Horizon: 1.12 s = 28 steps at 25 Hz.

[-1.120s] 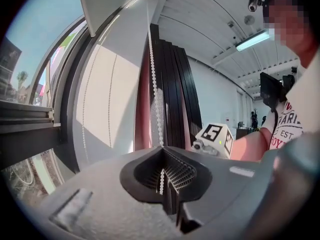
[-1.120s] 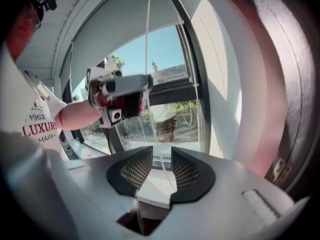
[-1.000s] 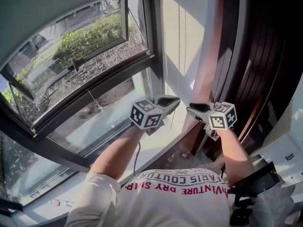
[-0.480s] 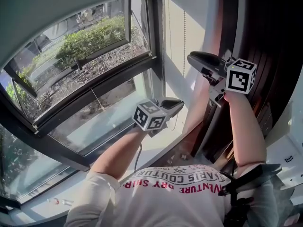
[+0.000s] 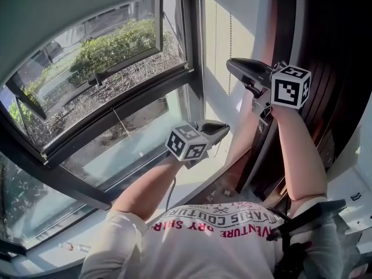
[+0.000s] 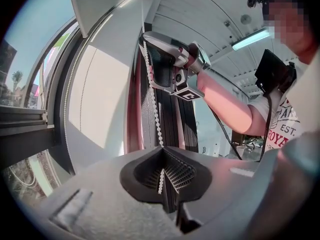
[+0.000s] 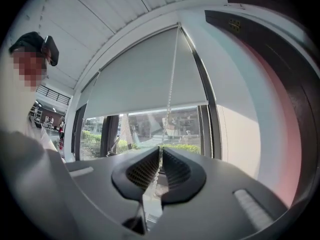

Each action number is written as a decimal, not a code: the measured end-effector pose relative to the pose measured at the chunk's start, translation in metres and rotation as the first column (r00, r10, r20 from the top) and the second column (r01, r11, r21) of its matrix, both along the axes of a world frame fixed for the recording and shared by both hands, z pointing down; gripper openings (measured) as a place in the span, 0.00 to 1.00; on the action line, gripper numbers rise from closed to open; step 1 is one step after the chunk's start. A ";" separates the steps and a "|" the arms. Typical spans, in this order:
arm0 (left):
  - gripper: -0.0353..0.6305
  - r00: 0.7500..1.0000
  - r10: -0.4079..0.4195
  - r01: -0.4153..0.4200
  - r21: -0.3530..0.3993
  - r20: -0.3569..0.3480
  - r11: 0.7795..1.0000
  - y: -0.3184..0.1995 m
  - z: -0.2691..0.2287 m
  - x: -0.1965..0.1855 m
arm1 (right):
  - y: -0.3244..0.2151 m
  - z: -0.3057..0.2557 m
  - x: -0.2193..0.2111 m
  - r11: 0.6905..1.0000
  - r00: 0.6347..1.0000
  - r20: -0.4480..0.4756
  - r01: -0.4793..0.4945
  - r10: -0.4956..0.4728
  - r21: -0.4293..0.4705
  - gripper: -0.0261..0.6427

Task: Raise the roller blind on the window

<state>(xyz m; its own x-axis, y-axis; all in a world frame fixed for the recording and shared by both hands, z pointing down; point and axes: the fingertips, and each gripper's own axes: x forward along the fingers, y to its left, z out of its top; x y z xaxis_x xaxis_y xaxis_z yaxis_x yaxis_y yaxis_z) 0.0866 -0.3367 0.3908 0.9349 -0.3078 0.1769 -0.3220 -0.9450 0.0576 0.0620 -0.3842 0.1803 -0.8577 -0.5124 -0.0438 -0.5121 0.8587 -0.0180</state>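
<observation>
While left claw (image 6: 162, 178) clamps and right claw (image 7: 160, 170) closes round chain (image 6: 156, 121), blind (image 7: 145, 79) hangs part-lowered.

- The chain (image 6: 156, 120) hangs just beside the pale wall (image 5: 218, 68), in a narrow strip between the window frame (image 5: 190, 39) on the left and dark wood panels (image 5: 337, 39) on the right.
- The near side of that strip is open air.
- The far side is closed off by wall and glass (image 5: 104, 57).
- The sill (image 5: 192, 179) closes the space below, and the blind (image 5: 70, 10) covers the window's top.
</observation>
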 end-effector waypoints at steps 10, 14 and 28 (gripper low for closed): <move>0.06 1.000 0.003 -0.004 0.027 0.027 1.000 -0.006 0.003 0.003 | -0.004 0.004 0.001 1.000 1.000 0.003 -0.017 0.017 -0.010 0.05; 0.06 0.997 0.004 -0.006 0.035 0.078 0.999 -0.006 0.022 0.000 | 0.000 0.021 -0.004 0.999 0.998 -0.051 -0.036 0.036 0.005 0.05; 0.06 0.970 0.043 0.026 -0.277 0.240 0.961 0.023 0.200 -0.023 | 0.006 0.205 -0.027 0.965 0.978 -0.205 -0.016 -0.039 -0.261 0.05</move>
